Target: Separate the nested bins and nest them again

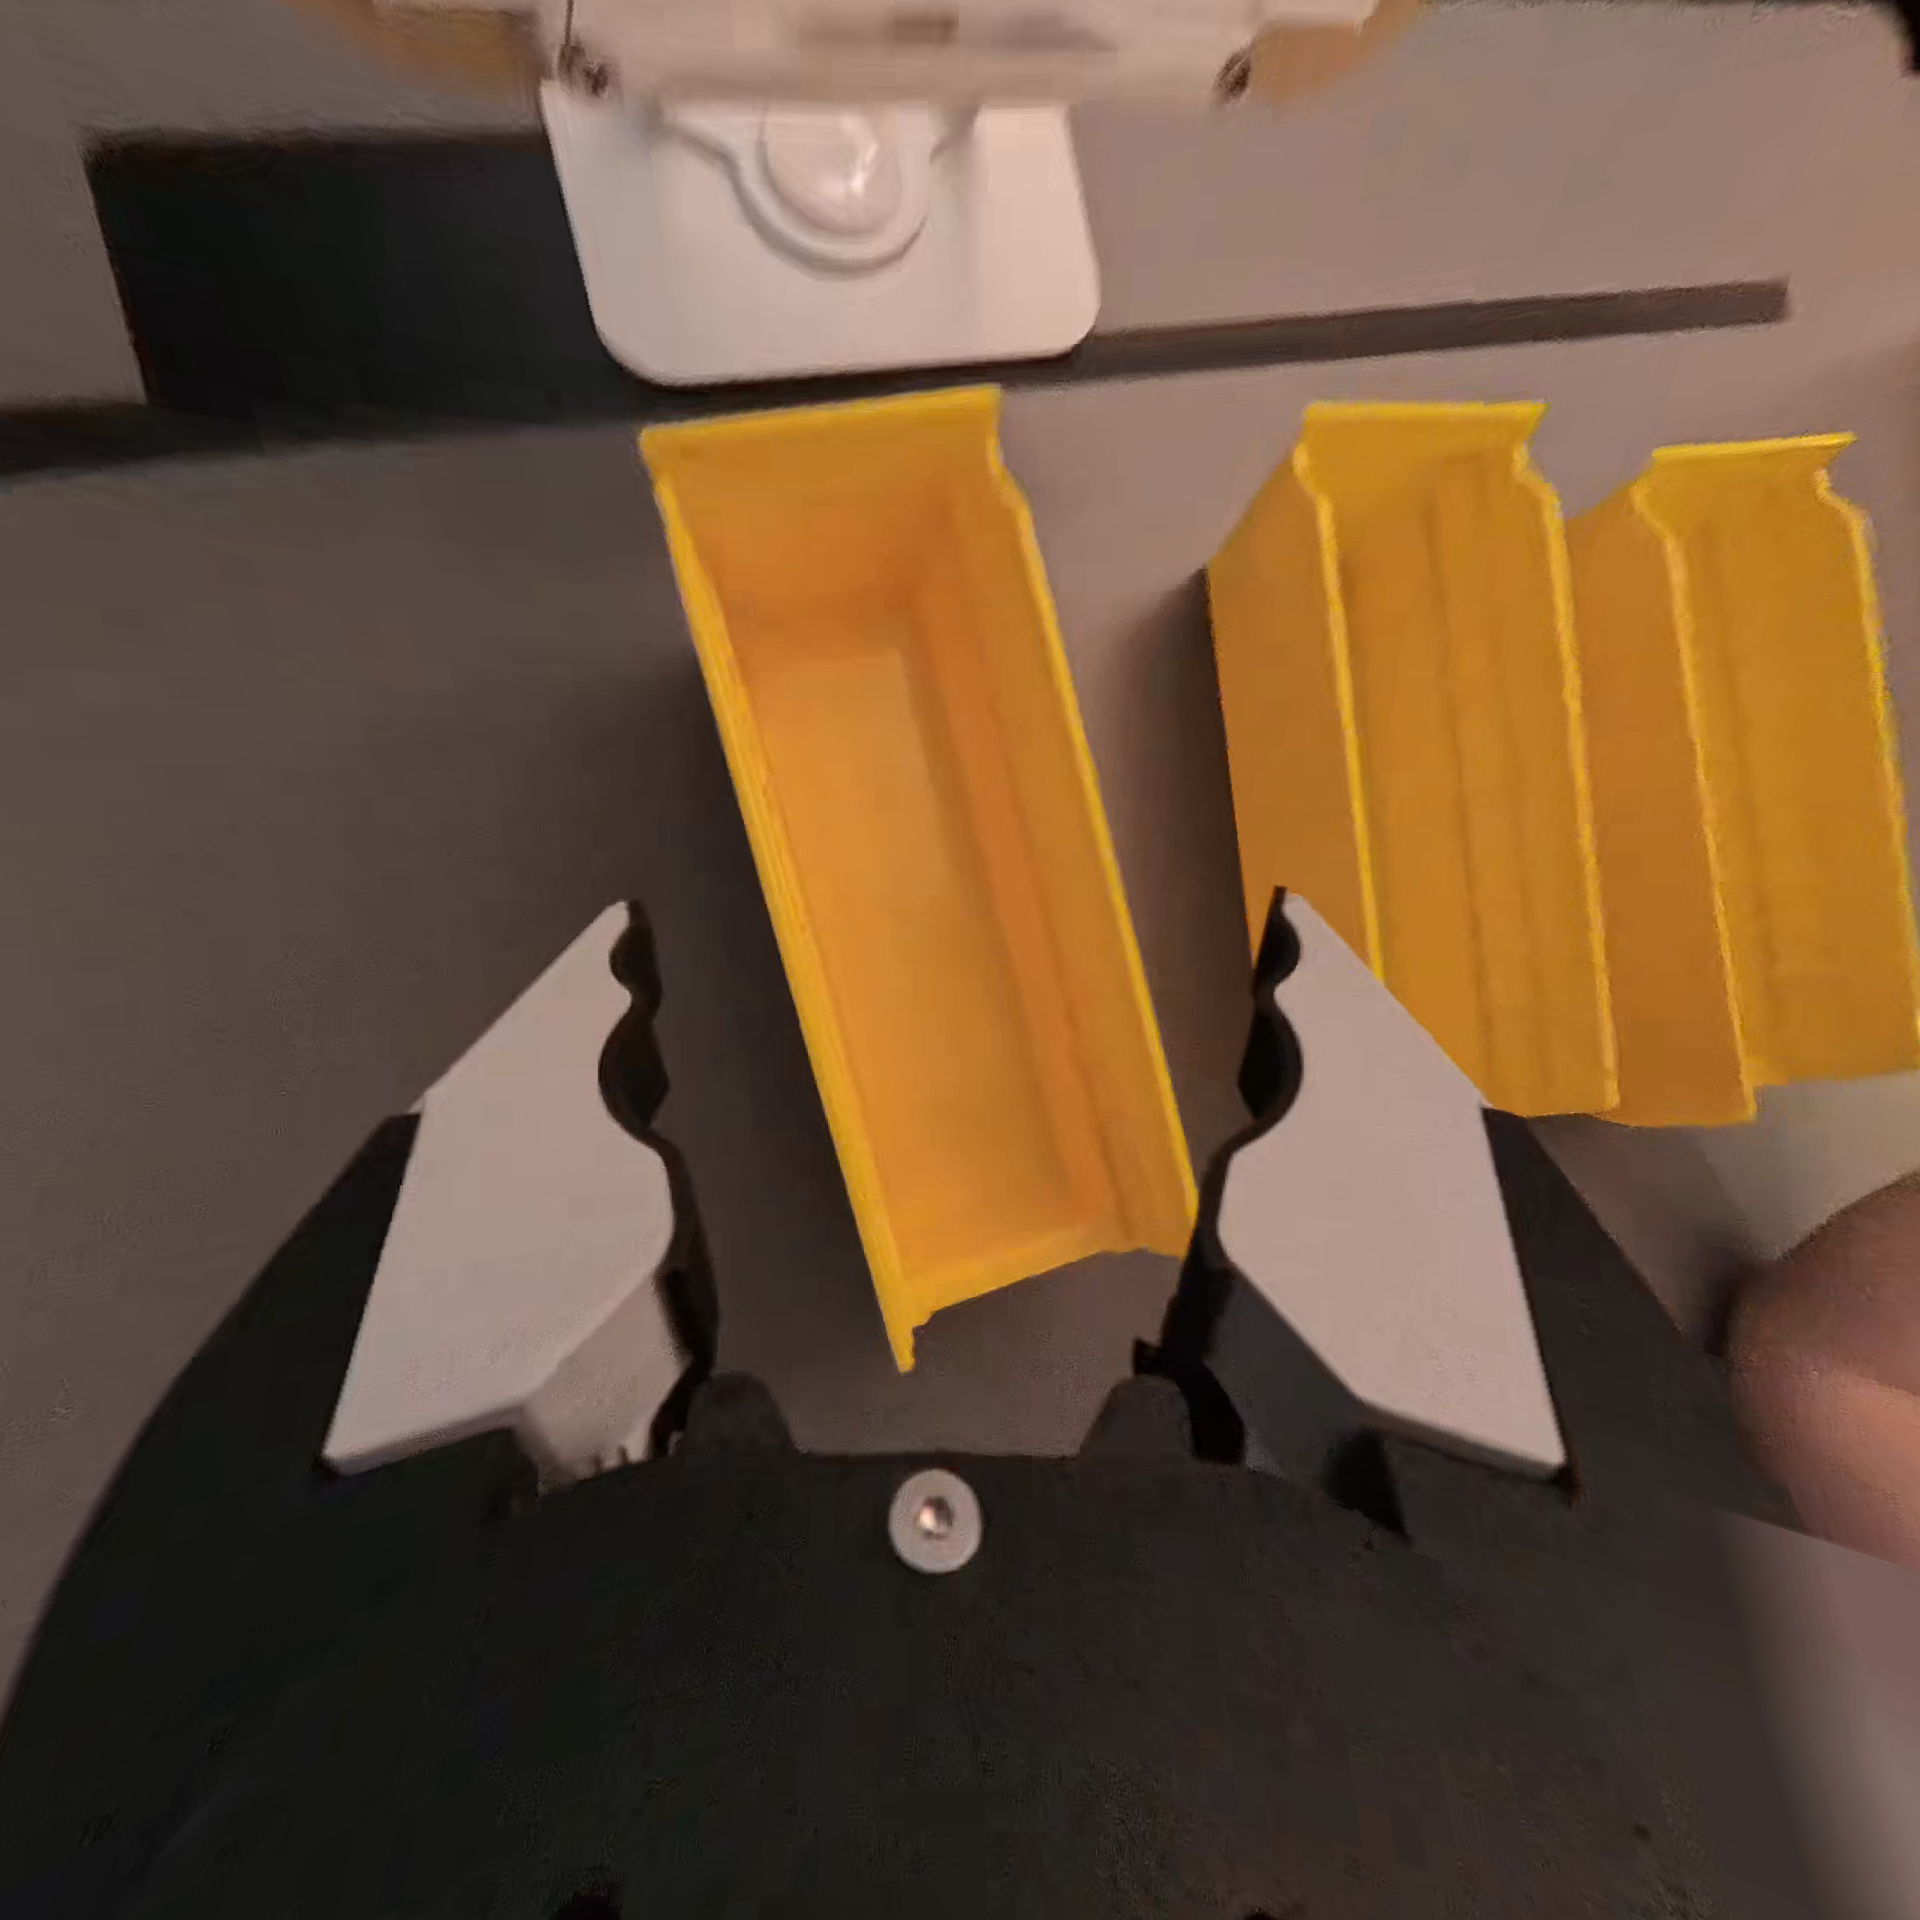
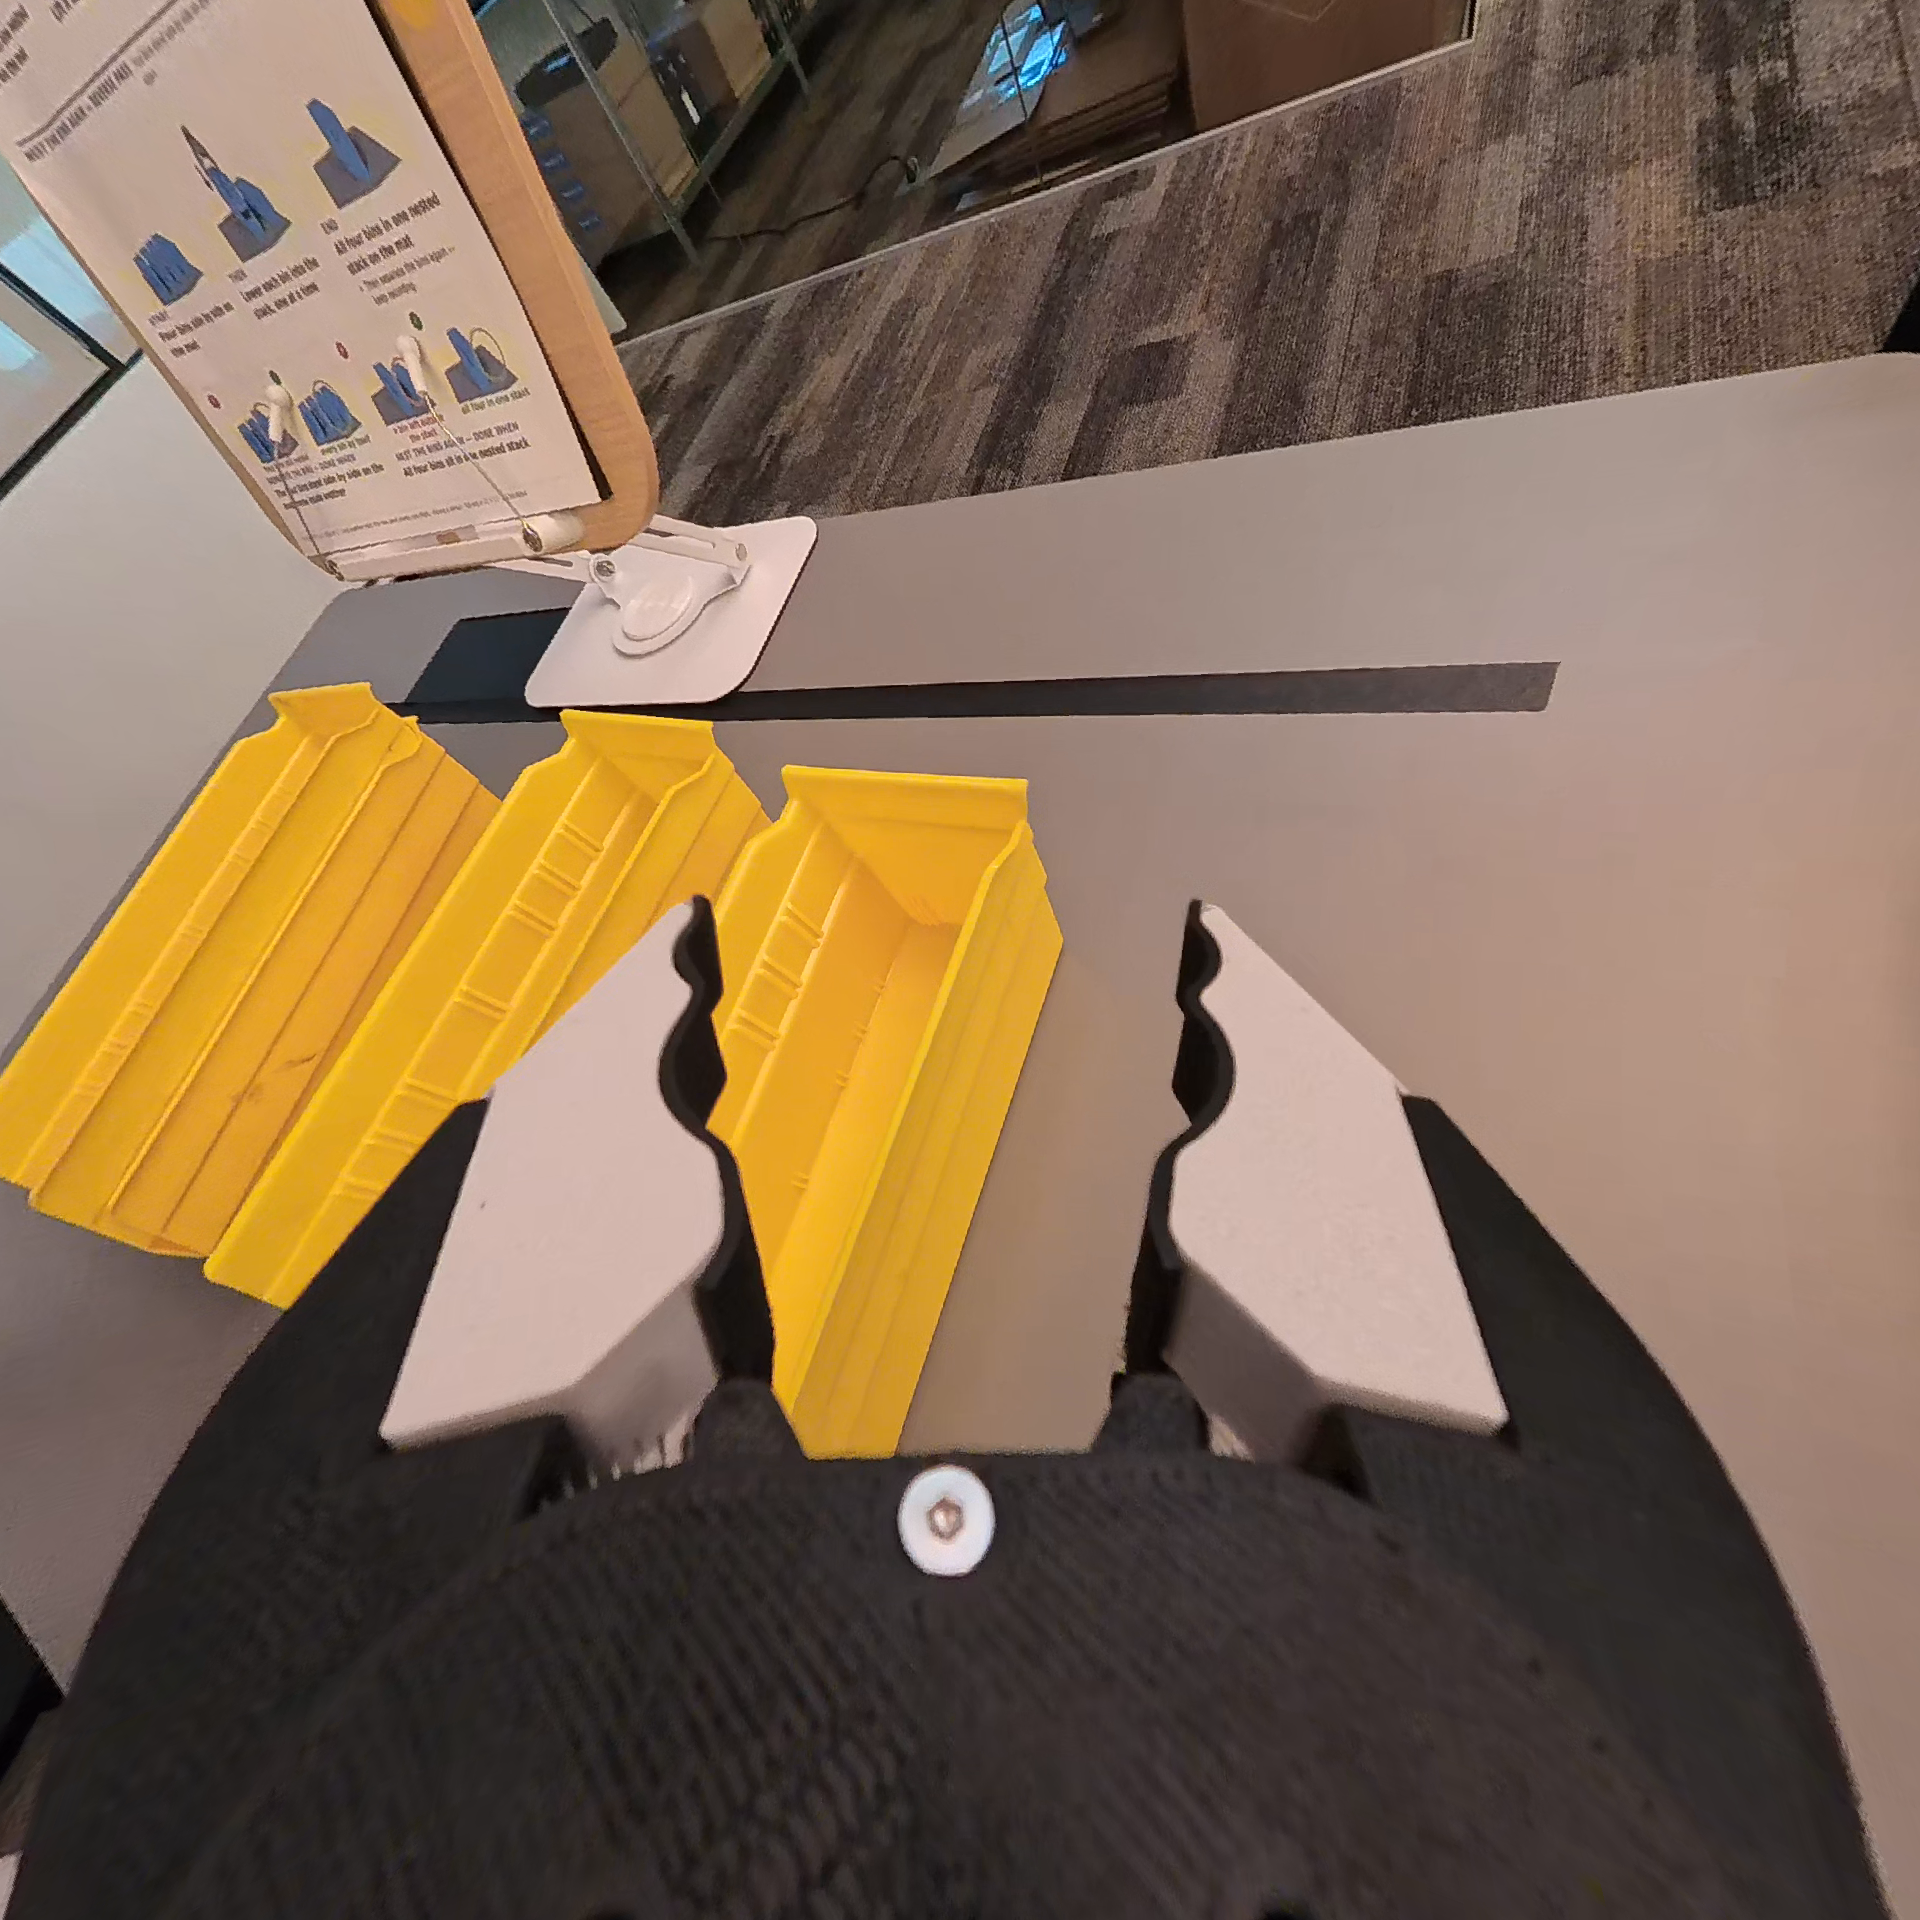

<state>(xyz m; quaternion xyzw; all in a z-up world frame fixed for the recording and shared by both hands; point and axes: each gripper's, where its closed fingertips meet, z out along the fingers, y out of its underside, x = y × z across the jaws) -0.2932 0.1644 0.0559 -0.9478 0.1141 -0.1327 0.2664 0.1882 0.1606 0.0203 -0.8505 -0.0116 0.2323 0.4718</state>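
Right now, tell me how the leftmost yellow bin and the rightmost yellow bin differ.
In the right wrist view the leftmost bin lies clear of the right gripper, far out to one side; the rightmost bin shows between that gripper's open, untouching fingers. The leftmost bin is near the table's left edge; the rightmost is nearer its middle. Both are yellow, open-topped and stand apart, un-nested.
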